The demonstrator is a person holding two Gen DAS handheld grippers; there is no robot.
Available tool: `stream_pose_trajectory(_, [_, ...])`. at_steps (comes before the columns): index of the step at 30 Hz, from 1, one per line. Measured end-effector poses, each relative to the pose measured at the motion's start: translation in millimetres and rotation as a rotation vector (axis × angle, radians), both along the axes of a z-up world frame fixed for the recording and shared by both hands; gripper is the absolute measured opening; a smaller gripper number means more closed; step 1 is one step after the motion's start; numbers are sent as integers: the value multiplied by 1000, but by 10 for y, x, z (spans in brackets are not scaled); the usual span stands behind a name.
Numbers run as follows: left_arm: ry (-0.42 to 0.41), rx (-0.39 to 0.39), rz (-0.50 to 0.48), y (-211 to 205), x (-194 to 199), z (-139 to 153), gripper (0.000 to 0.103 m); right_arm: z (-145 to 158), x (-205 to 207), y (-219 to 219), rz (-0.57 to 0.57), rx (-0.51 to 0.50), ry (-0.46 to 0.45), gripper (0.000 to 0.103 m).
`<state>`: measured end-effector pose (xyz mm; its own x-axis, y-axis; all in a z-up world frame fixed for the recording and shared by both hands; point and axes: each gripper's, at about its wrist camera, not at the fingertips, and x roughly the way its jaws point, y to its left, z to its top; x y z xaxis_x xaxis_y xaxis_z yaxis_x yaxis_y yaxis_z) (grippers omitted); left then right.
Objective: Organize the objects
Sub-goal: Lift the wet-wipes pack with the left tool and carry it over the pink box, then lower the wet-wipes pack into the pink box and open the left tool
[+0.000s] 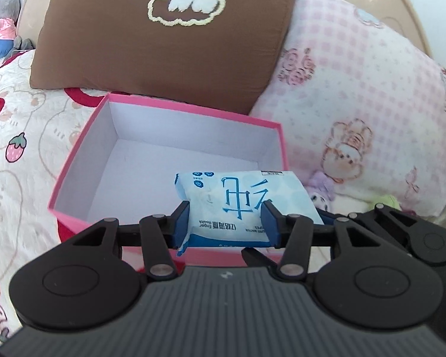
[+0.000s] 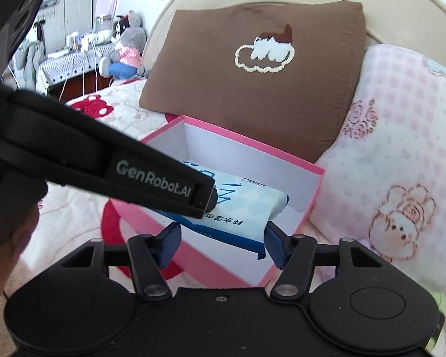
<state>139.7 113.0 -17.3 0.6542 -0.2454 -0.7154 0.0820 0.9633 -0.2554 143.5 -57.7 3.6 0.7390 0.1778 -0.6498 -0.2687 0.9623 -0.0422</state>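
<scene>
A blue-and-white pack of wet wipes [image 1: 240, 193] hangs over the near edge of an open pink box [image 1: 83, 148] with a white inside. My left gripper [image 1: 226, 220] is shut on it, a blue pad pressing each side. In the right wrist view the same pack [image 2: 240, 205] lies between the pads of my right gripper [image 2: 224, 245], its corner against the right pad [image 2: 278, 247]. Whether those pads press it I cannot tell. The left gripper's black housing [image 2: 133, 175] crosses from the left and hides part of the pack and the box [image 2: 315, 190].
The box sits on a patterned bedspread [image 1: 29, 148]. A brown pillow [image 1: 163, 53] leans behind it and a pink checked pillow [image 1: 356, 104] lies to its right. Plush toys [image 2: 128, 47] sit far left. A hand [image 2: 12, 238] holds the left gripper.
</scene>
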Motion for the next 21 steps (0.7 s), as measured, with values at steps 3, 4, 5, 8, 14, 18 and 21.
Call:
stream_pose_trajectory(3, [23, 9, 2, 46, 252, -61, 49, -51, 211, -4, 8, 0, 13, 64])
stream_pose_trajectory(4, [33, 10, 1, 57, 324, -86, 49, -68, 290, 1, 10, -6, 20, 64])
stream_pose_trajectory(5, [41, 11, 2, 73, 407, -110, 49, -90, 369, 10, 12, -12, 22, 64])
stream_pose_trajectory(8, [39, 33, -34, 88, 655, -196, 49, -200, 653, 65, 13, -59, 20, 64])
stream_pose_trajectory(14, [88, 22, 6, 193, 1011, -401, 49, -371, 1045, 123, 28, -69, 56, 64])
stream_pose_trajectory(18, [89, 48, 28, 228, 1123, -546, 49, -480, 1210, 194, 35, -67, 107, 64])
stream_pose_trajectory(21, [94, 69, 26, 276, 1206, -635, 49, -579, 1324, 266, 47, -67, 150, 64])
